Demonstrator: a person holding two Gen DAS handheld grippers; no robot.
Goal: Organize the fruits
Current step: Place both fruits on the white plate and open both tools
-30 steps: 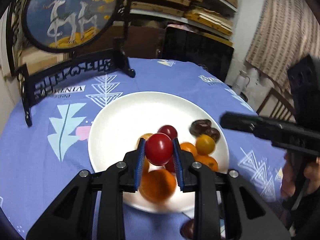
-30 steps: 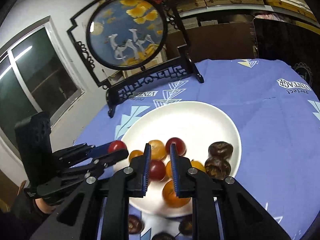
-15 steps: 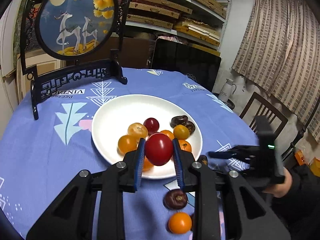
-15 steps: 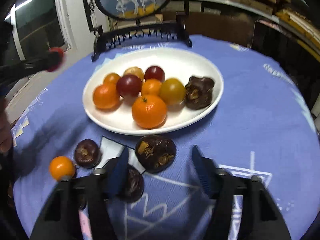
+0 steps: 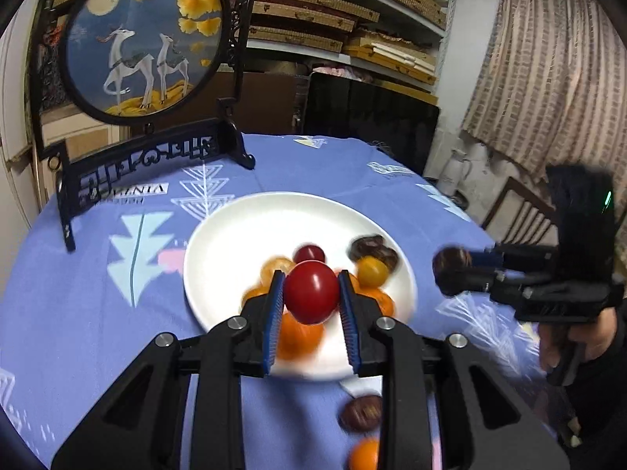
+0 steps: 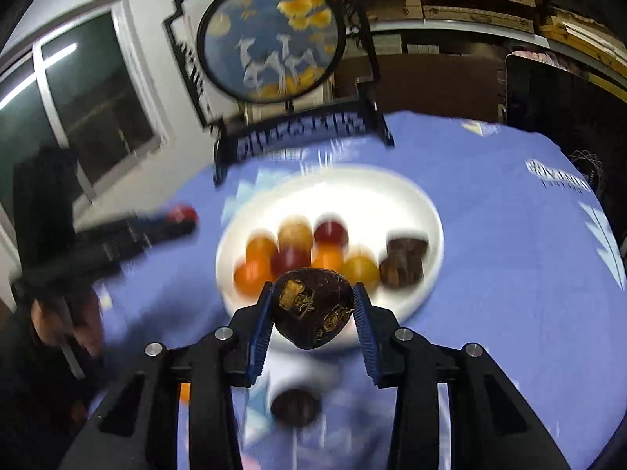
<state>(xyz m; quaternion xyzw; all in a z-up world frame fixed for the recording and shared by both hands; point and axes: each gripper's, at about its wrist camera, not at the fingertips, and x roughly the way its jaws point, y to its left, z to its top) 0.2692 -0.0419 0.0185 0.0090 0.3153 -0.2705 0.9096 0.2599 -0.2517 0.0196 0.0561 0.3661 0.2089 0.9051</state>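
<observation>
Fruit, red tomato (image 5: 311, 291): sitting pinched between the blue pads of the left gripper (image 5: 311, 305), held above the near part of the white plate (image 5: 235, 235).

Fruit, dark wrinkled piece (image 6: 312, 307): sitting clamped between the pads of the right gripper (image 6: 313, 313), held above the plate's near rim (image 6: 431, 211). The left wrist view is showing the same gripper (image 5: 450, 274) off the plate's right edge, with the dark piece (image 5: 450, 260) at its tips.

Fruit on the plate: one dark red tomato (image 5: 309, 252), one yellow tomato (image 5: 372, 272), several orange ones including a large orange fruit (image 5: 298, 335) lying beneath the held tomato, and two dark pieces (image 5: 374, 248) lying together at the right side. Blur is hiding the exact count.

Fruit off the plate: one dark piece (image 5: 360, 413) and one orange fruit (image 5: 364, 454) lying on the blue patterned tablecloth (image 5: 98, 333), just beyond the near rim. The right wrist view is showing a dark piece (image 6: 296, 407) on the cloth below its jaws.

Round painted screen with deer (image 5: 143, 37): standing upright in a black carved stand at the far left of the table, well apart from the plate.

Shelves with flat boxes (image 5: 345, 19) and striped curtain (image 5: 548, 78): standing behind the table.
</observation>
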